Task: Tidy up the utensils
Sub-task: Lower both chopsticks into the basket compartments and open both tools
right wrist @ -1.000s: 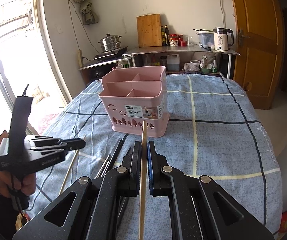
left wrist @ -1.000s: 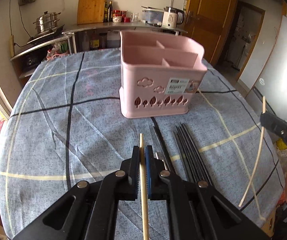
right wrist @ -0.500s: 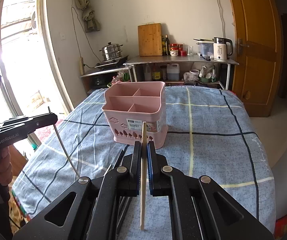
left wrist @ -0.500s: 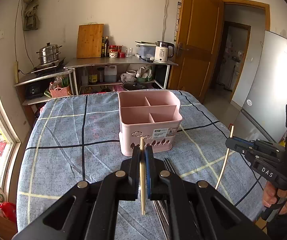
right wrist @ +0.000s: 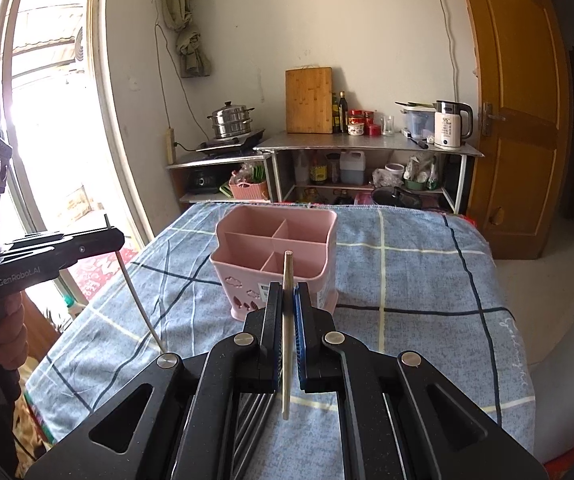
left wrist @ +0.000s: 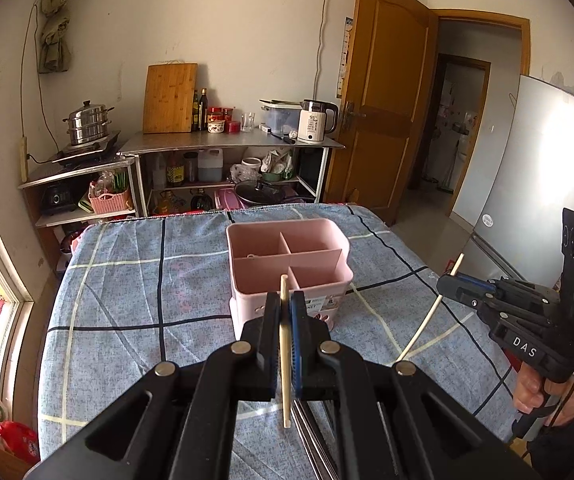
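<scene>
Lifted well clear of the tablecloth (left wrist: 127, 300) compared with one second ago, both grippers and both sticks alike; now looks down into the open top of the pink basket (left wrist: 247, 280) instead of at its front wall. Left gripper (left wrist: 283, 304): fingers pressed together on a pale chopstick (left wrist: 285, 360), pinched partway along, upper tip showing above the jaws at frame centre, lower end hanging free below. Right gripper (right wrist: 287, 300): same arrangement, fingers clamped on a second pale chopstick (right wrist: 286, 340), also visible at the right edge of the left wrist view with the stick slanting down towards the cloth. Held steeply, probably so that each stick can enter end-first. Raised, judging by the task, to clear the basket rim before any lowering. Basket stands upright on the cloth at mid-frame in both views, just beyond the fingertips; four compartments, no utensil seen inside. Dark chopsticks (right wrist: 251, 420) remain on the cloth at lower centre, largely hidden behind the jaws. Next move appears to call for aligning each stick over one compartment; risk of a tip catching a divider.
</scene>
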